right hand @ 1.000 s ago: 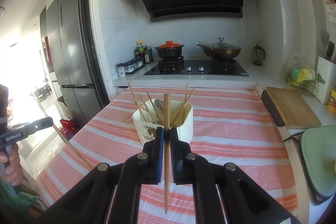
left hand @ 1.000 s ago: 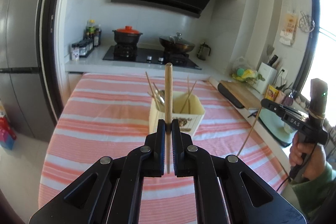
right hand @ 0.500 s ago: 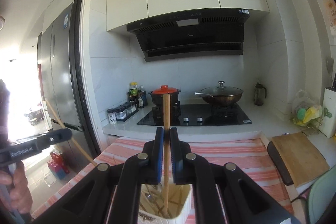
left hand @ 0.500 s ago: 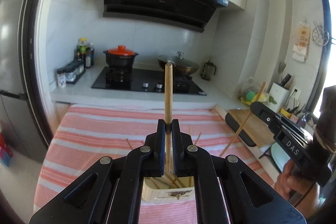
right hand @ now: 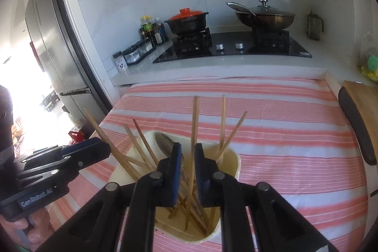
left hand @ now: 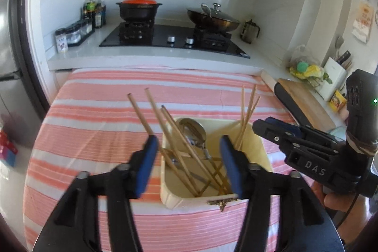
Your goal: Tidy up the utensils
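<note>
A cream utensil holder (left hand: 256,144) (right hand: 232,158) stands on the pink striped tablecloth and holds several wooden chopsticks (left hand: 165,126) and a metal spoon (left hand: 192,130). My left gripper (left hand: 187,164) is open and empty, its jaws spread just above the holder's near rim. My right gripper (right hand: 187,169) hovers over the holder with its jaws slightly parted around an upright chopstick (right hand: 194,119) whose tip rests inside the holder. The right gripper also shows in the left wrist view (left hand: 271,131), beside the holder's right wall.
The striped table (left hand: 99,134) runs back to a white counter with a hob (left hand: 174,39), a red-lidded pot (left hand: 139,7) and a wok (left hand: 212,18). A cutting board (left hand: 304,100) lies to the right. A fridge (right hand: 49,44) stands to the left.
Both grippers have tipped down over the holder. The left one has opened and its chopstick now lies in the holder. The right jaws have parted a little, with its chopstick lowered into the holder.
</note>
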